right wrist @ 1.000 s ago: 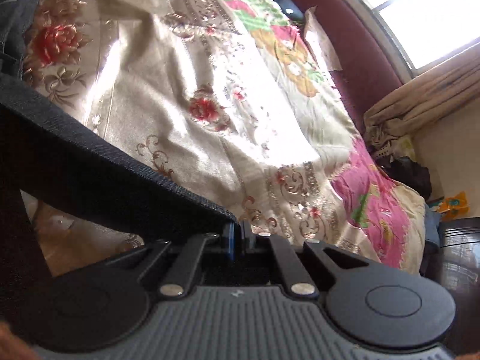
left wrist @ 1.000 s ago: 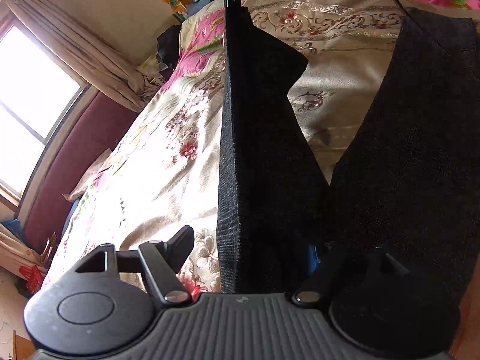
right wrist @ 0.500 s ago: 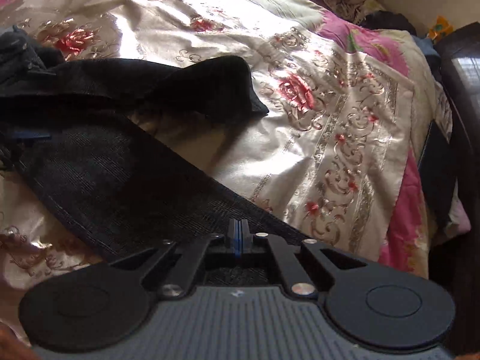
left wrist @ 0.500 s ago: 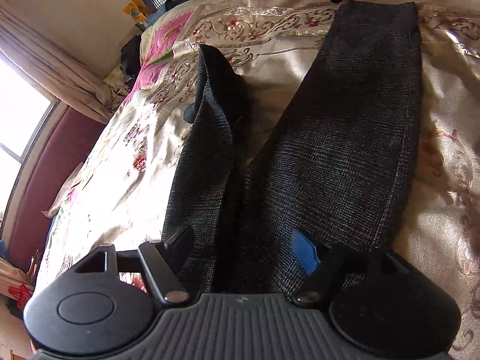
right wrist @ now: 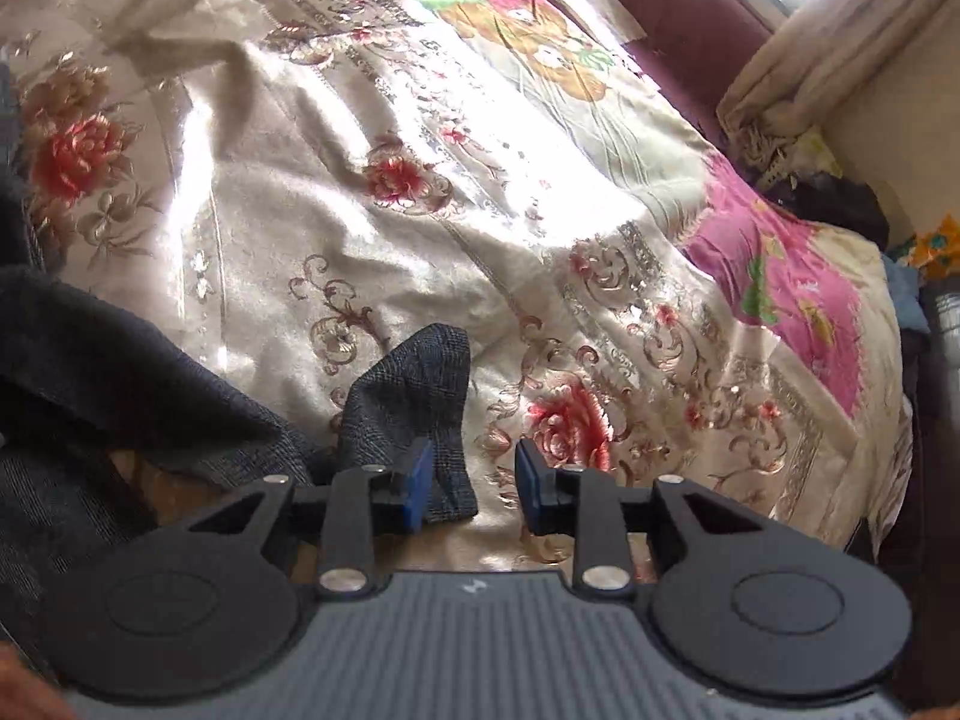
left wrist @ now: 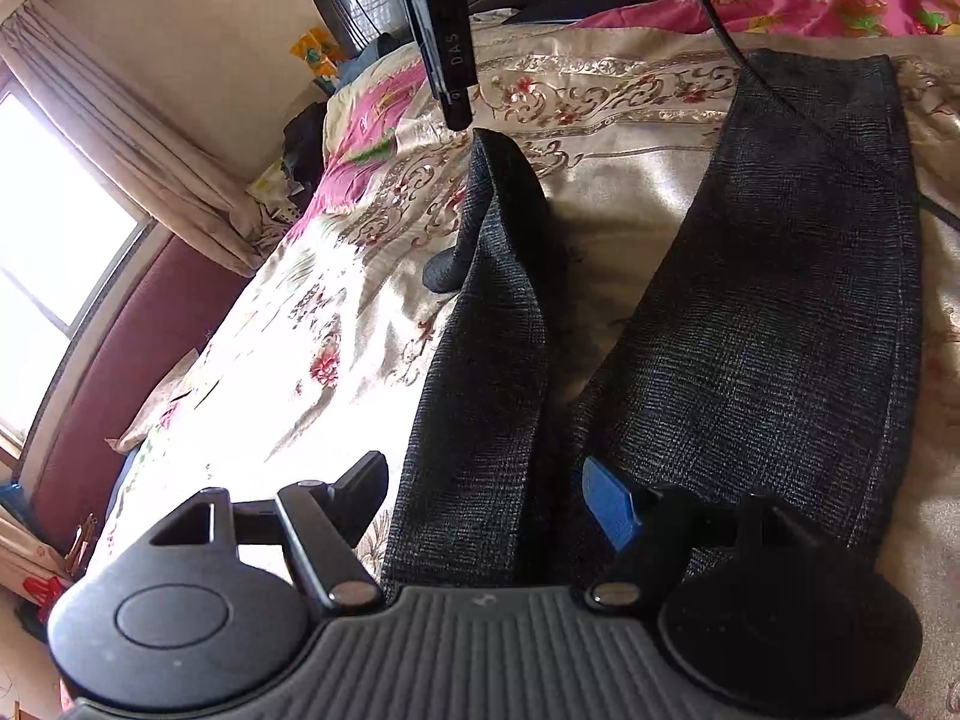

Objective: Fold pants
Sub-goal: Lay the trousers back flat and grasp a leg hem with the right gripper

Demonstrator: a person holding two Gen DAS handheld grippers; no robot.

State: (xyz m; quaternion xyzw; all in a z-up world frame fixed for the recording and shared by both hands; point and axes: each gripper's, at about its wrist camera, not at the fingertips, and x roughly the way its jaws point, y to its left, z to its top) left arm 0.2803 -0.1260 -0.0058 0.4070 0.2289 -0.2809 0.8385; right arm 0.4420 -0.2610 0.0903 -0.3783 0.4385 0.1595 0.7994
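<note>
Bedroom, sunlit: bed (left wrist: 618,222) under a cream satin spread with red flowers and a pink border, window (left wrist: 42,276) and beige curtain (left wrist: 150,162) at the far side, maroon panel (left wrist: 120,372) along the bed's window edge. Pants (left wrist: 780,330), dark grey check, lie on the bed with legs apart in a V. One leg lies flat and straight, its hem near the pink-bordered edge; the other leg (left wrist: 486,360) is rumpled and stands up in a ridge, its end curled over. Left tool (left wrist: 486,498) spread wide, fingers either side of the pants where the legs join, blue pad (left wrist: 609,510) showing on one finger, cloth between the fingers but not pinched. Right tool (right wrist: 471,489) also spread, blue pads apart; a crumpled leg end (right wrist: 420,408) lies just beside and against its left pad (right wrist: 417,489), not pinched. In the left view the right tool (left wrist: 447,60) hangs just above the ridged leg's tip, a black cable (left wrist: 720,30) running past it across the flat leg. More dark cloth (right wrist: 90,360) bunched at the left of the right view.
</note>
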